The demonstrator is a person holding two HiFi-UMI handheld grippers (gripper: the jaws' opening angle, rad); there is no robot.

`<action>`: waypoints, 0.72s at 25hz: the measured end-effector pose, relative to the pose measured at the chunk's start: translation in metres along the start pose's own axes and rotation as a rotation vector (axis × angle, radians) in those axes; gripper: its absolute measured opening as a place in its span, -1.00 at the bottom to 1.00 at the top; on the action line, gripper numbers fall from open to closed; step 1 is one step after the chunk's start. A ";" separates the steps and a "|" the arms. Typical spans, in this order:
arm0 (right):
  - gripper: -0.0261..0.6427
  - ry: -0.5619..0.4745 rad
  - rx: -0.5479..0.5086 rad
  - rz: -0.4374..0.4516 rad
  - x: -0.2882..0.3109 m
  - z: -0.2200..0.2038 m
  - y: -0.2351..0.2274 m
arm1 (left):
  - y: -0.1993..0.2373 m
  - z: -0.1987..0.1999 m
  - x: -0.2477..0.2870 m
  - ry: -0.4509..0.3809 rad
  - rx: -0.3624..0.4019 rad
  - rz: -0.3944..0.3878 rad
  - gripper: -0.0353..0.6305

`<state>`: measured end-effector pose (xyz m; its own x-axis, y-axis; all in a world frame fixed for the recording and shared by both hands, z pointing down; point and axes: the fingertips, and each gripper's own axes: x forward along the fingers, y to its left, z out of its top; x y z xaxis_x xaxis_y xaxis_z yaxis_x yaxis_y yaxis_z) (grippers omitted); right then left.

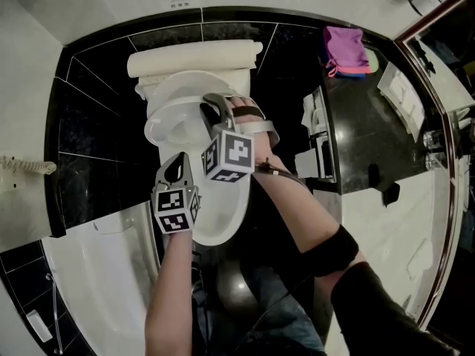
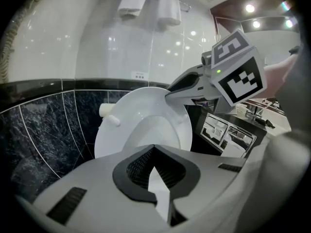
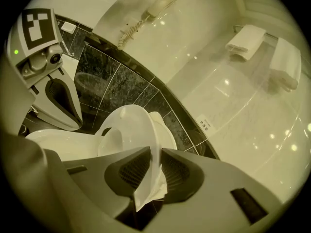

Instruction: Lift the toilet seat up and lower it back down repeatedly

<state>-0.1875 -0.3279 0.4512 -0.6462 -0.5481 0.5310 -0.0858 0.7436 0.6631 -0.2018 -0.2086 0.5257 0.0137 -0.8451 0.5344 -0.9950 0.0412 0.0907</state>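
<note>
Counts: 1 toilet (image 1: 223, 225), 1 toilet seat (image 3: 132, 125), 1 left gripper (image 2: 154, 152), 1 right gripper (image 3: 153, 166), 2 folded towels (image 3: 245, 42) above toilet, 1 wall phone (image 3: 160, 4), 1 pink cloth (image 1: 345, 47).

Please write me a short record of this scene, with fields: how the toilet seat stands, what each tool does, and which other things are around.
toilet seat: raised, tilted up off the bowl
lid: stands behind the seat
right tool: shut on the seat's rim
left tool: jaws together at the tips, nothing held, apart from the seat
background: folded towels and phone handset on the wall, pink cloth to the side
</note>
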 end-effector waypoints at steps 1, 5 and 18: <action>-0.65 -0.001 -0.001 -0.004 -0.005 0.001 0.004 | 0.000 -0.002 -0.003 0.002 -0.002 -0.001 -0.93; -0.65 -0.002 -0.001 -0.026 -0.029 0.006 0.024 | -0.004 -0.010 -0.017 0.003 -0.006 -0.009 -0.93; -0.67 0.015 -0.006 -0.066 -0.104 0.012 0.112 | -0.021 -0.041 -0.059 0.017 -0.011 -0.074 -0.93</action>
<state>-0.1390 -0.1838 0.4640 -0.6275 -0.6021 0.4937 -0.1237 0.7031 0.7003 -0.1772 -0.1379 0.5273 0.0890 -0.8370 0.5400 -0.9901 -0.0153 0.1394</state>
